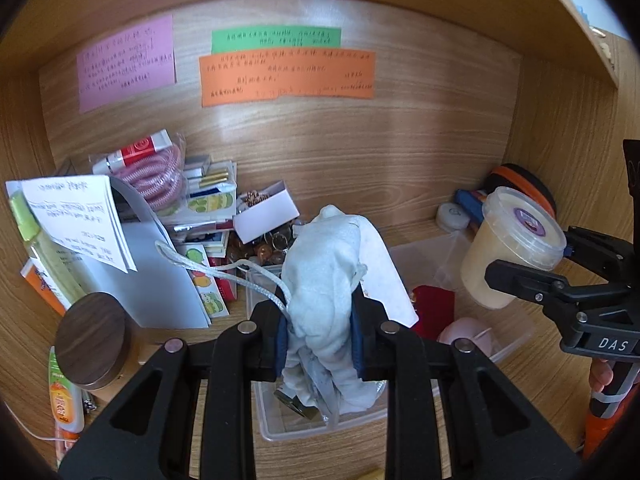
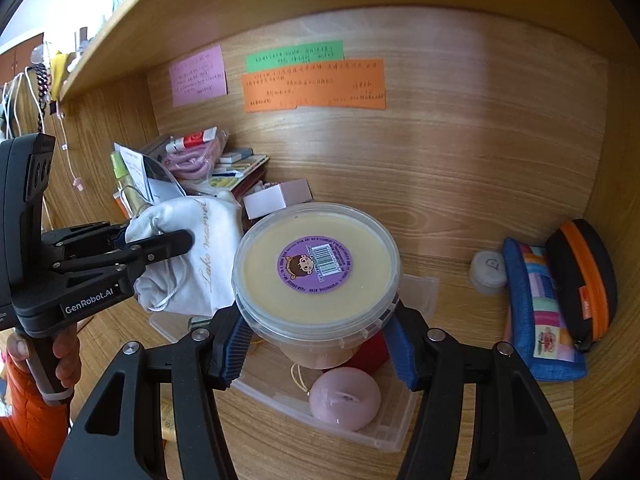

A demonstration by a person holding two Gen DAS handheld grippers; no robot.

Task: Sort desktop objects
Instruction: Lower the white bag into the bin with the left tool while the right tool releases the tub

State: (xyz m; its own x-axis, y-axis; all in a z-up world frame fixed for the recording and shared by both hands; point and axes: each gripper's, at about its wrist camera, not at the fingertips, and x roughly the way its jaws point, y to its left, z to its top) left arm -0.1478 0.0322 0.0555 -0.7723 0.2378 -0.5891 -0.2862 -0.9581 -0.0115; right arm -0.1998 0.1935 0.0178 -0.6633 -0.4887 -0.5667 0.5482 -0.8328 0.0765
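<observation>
Your left gripper (image 1: 320, 332) pinches a soft, limp white drawstring pouch (image 1: 332, 272) above the clear bin (image 1: 320, 432). Your right gripper (image 2: 318, 346) clamps a smooth, rigid cream tub (image 2: 316, 268) under its rim; likely heavy, so keep it level.

The left side of the desk is packed with a messy pile of boxes and papers (image 1: 168, 216), pouches (image 2: 560, 300) seem to fill the right corner, and the back middle of the wooden desk (image 2: 452, 248) is free.
</observation>
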